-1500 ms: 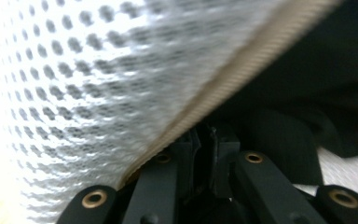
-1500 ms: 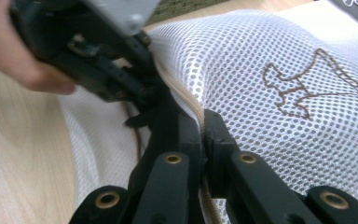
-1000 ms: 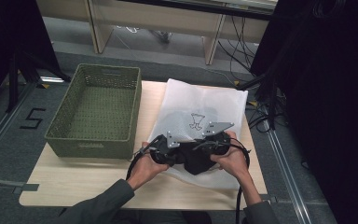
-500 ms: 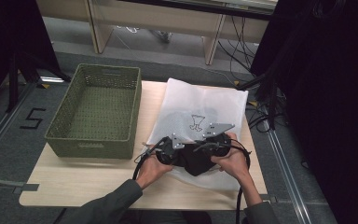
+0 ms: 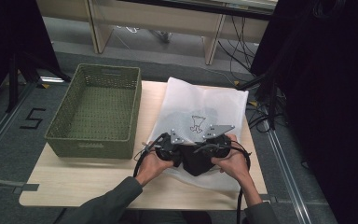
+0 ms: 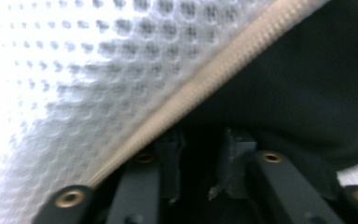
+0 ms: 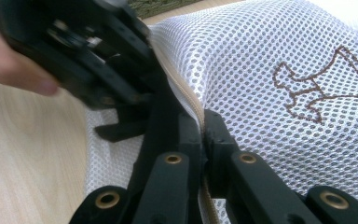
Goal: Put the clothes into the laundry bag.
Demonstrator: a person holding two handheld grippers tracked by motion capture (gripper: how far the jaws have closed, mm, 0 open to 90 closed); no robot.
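A white mesh laundry bag (image 5: 205,109) with a brown embroidered figure lies on the wooden table (image 5: 88,182). A dark garment (image 5: 196,163) bulges at its near, zippered edge. Both grippers meet there, tip to tip. My right gripper (image 7: 201,126) is shut on the bag's beige zipper edge (image 7: 186,100). My left gripper (image 6: 199,154) sits at the zipper edge (image 6: 223,70) with the dark garment (image 6: 298,98) just beyond. Its jaws stand a little apart with only darkness between them. In the high view the left gripper (image 5: 182,151) and right gripper (image 5: 201,150) almost touch.
A green woven basket (image 5: 56,137) stands on the left half of the table, close to the bag. Bare wood runs along the table's near edge. Cables trail over the floor at the right, past the table edge (image 5: 256,154).
The left hand and its gripper have edged right, closer to the right gripper. The bag and the basket have stayed put.
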